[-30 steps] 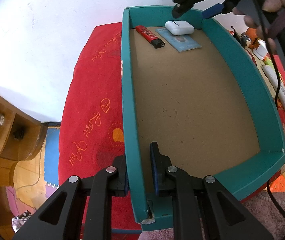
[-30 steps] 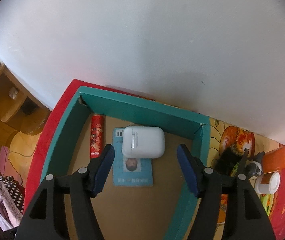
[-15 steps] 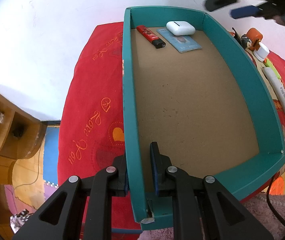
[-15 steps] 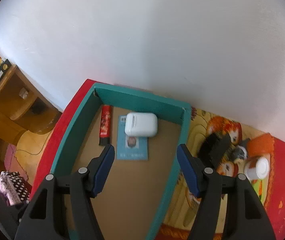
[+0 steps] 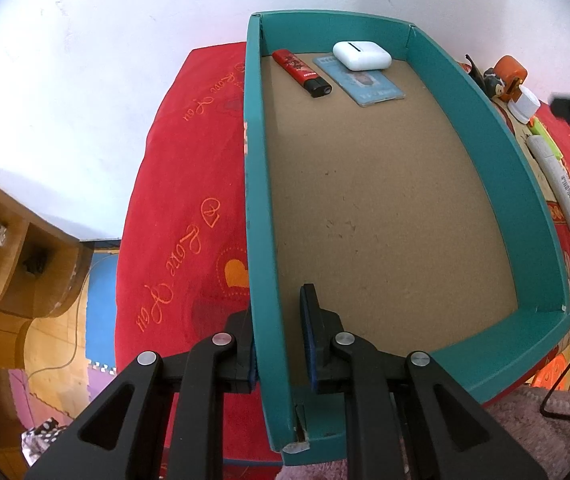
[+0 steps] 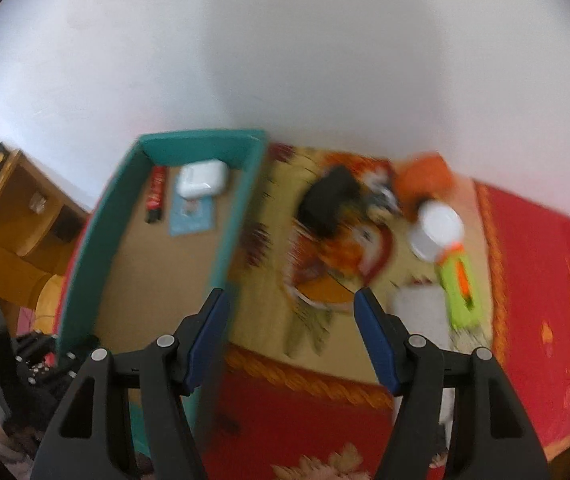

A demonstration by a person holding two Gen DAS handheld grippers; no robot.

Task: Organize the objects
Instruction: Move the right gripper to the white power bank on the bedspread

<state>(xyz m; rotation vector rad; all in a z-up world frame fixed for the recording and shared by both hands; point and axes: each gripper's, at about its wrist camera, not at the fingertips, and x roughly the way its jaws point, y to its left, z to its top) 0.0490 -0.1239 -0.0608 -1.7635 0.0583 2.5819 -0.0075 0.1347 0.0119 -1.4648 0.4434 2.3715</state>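
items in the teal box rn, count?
3, all at the far end: red lighter by the left wall, blue card beside it, white earbud case lying on the card's far edge.

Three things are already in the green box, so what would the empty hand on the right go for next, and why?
Probably lowering toward the loose items beside the teal cardboard box, perhaps the white round lid. The right gripper is open and holds nothing, above the patterned cloth, while the left gripper clamps the box wall. The view is blurred, so the target is uncertain.

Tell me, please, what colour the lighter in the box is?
Red with a black end; the lighter shows best in the left wrist view.
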